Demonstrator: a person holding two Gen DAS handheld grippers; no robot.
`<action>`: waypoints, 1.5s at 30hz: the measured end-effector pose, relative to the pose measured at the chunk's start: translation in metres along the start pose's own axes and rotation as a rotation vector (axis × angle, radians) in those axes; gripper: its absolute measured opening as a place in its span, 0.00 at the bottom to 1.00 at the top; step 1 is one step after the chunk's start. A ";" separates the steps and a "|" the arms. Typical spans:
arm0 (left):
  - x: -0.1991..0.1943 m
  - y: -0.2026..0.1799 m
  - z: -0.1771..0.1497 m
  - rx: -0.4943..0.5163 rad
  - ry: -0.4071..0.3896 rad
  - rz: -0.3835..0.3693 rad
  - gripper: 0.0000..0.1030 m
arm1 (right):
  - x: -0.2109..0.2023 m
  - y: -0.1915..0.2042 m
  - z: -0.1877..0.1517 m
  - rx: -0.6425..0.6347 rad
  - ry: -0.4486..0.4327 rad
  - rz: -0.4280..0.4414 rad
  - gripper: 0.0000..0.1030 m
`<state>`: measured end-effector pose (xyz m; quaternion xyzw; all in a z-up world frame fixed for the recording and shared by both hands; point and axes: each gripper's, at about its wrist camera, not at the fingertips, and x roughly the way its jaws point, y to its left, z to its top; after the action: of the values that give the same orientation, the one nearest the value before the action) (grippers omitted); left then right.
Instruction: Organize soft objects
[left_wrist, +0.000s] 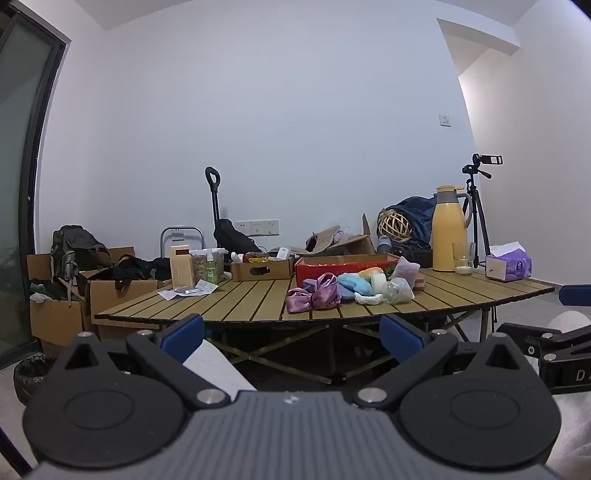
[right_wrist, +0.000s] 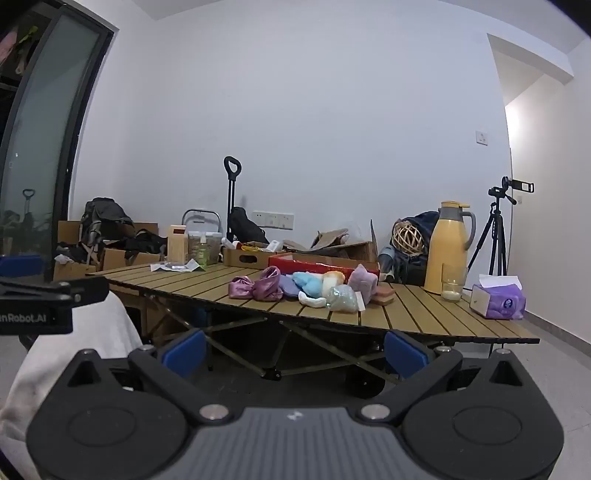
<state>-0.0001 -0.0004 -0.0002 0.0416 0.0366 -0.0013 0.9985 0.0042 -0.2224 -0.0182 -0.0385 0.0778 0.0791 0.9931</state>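
Observation:
A heap of soft things lies on the slatted wooden table (left_wrist: 236, 306) (right_wrist: 424, 317): pink satin scrunchies (left_wrist: 314, 297) (right_wrist: 255, 286), a blue plush piece (left_wrist: 354, 284) (right_wrist: 308, 283), a white sock (left_wrist: 367, 298) (right_wrist: 312, 300), a lilac pad (left_wrist: 404, 271) (right_wrist: 362, 278) and a clear bag (left_wrist: 399, 291) (right_wrist: 343, 299). Behind the heap stands a red box (left_wrist: 343, 266) (right_wrist: 306, 264). My left gripper (left_wrist: 291, 336) is open and held low, short of the table's near edge, with nothing between its blue pads. My right gripper (right_wrist: 295, 349) is likewise open and below the table's edge.
A yellow thermos jug (left_wrist: 448, 229) (right_wrist: 447, 247), a glass (right_wrist: 452, 282) and a purple tissue pack (left_wrist: 509, 264) (right_wrist: 498, 297) stand at the table's right. Cardboard boxes (left_wrist: 110, 295), a backpack (left_wrist: 74, 251), a trolley handle (left_wrist: 213, 199) and a camera tripod (right_wrist: 496, 236) crowd the wall behind.

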 end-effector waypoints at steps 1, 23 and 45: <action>0.000 0.000 0.000 -0.002 0.000 0.000 1.00 | 0.000 0.000 0.000 -0.014 -0.020 0.000 1.00; -0.005 0.000 -0.001 0.000 0.006 -0.014 1.00 | 0.003 -0.005 0.000 0.031 0.011 -0.001 1.00; -0.003 0.000 -0.001 -0.004 0.019 -0.020 1.00 | 0.006 -0.004 -0.004 0.036 0.023 0.005 1.00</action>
<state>-0.0030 -0.0001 -0.0014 0.0394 0.0466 -0.0109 0.9981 0.0102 -0.2259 -0.0225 -0.0213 0.0907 0.0798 0.9924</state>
